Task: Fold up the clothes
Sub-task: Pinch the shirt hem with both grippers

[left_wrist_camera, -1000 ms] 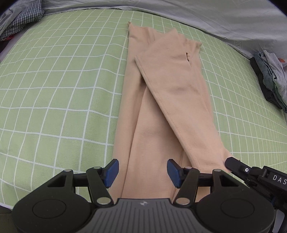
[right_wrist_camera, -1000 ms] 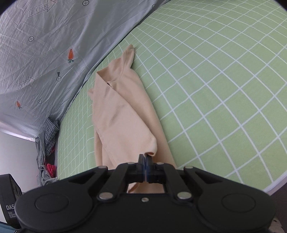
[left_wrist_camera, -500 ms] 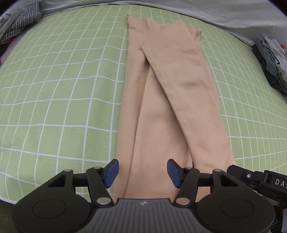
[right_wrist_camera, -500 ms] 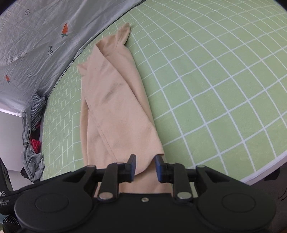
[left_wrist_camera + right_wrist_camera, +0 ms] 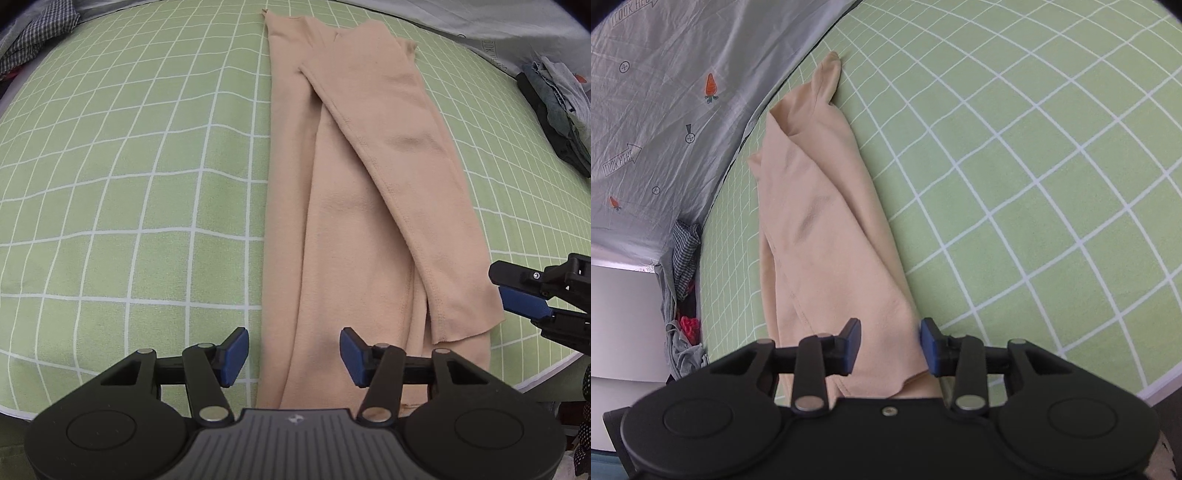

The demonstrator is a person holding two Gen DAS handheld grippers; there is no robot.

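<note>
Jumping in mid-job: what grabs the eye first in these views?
The long beige garment, one panel folded diagonally over the rest, runs up the middle of the green checked bedsheet. Both the left gripper and right gripper hang open at its near end. Dark clothes are piled at the right edge.

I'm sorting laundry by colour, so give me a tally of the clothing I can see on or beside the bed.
Beige garment laid out on the green checked sheet: 1
Dark and grey clothes pile at one bed edge: 1
Checked and grey clothes heap at the other edge, with something red in it: 1
Total: 3 (items inside the two piles cannot be counted)
</note>
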